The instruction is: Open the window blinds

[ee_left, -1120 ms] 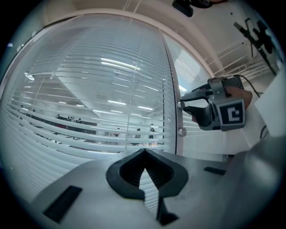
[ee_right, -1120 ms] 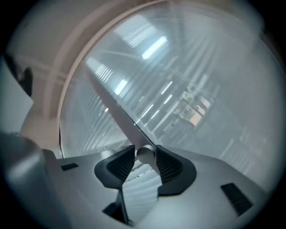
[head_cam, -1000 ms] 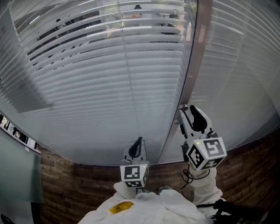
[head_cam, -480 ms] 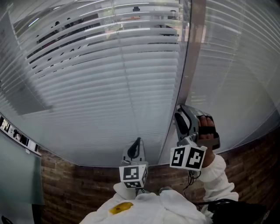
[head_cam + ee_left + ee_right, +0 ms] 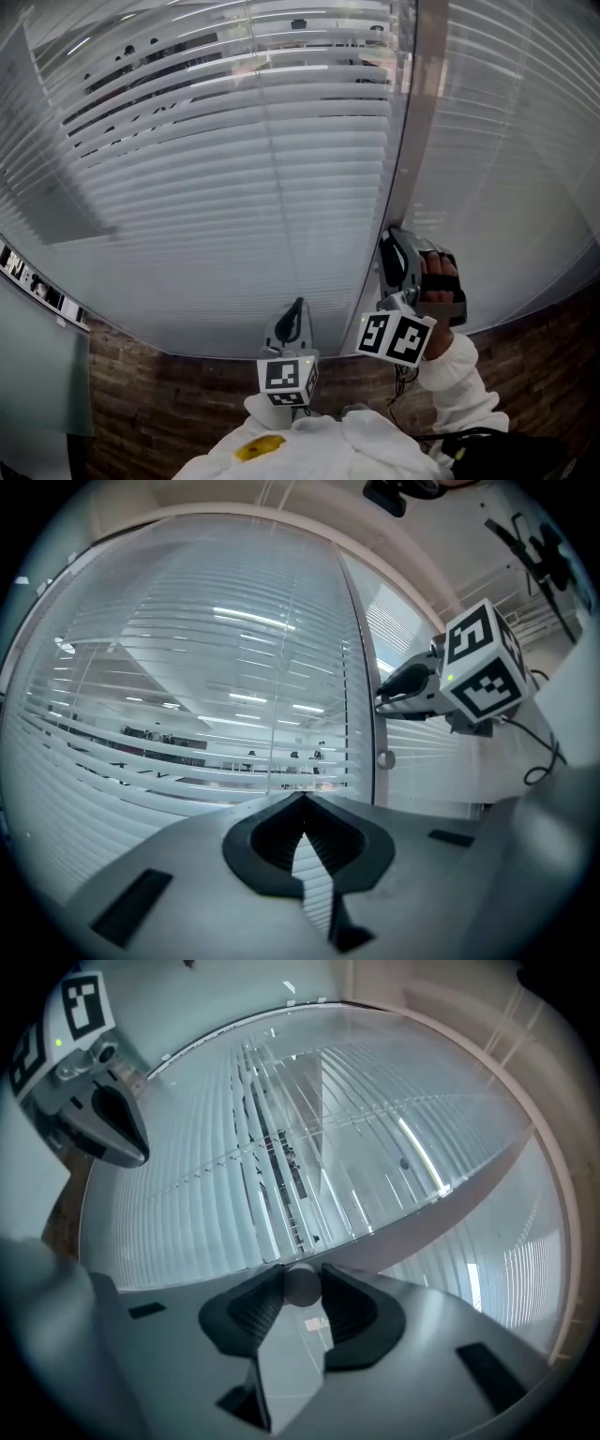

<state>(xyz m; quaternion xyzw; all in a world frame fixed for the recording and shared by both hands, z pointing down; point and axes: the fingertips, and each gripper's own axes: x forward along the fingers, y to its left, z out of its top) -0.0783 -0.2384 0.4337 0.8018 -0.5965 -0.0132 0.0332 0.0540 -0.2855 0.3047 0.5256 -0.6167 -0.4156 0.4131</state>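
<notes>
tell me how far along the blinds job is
Done: right gripper is up at the window frame. In hand: its jaws have just been closing and now pinch the round knob. Still to do: turning it; only the top slats show gaps, the lower slats look shut; left gripper idle, shut.

- Setting: an office, with a large open room behind a glass partition.
- Horizontal slatted blinds (image 5: pixel 234 187) covering wide panes.
- Metal frame post (image 5: pixel 412 141) between panes, with a round knob (image 5: pixel 302 1285).
- Rows of long ceiling strip lights (image 5: pixel 246 697) seen through the slats.
- Figures and furniture beyond the glass, too small to detail.
- Brown brick surface (image 5: pixel 159 403) below the glass.
</notes>
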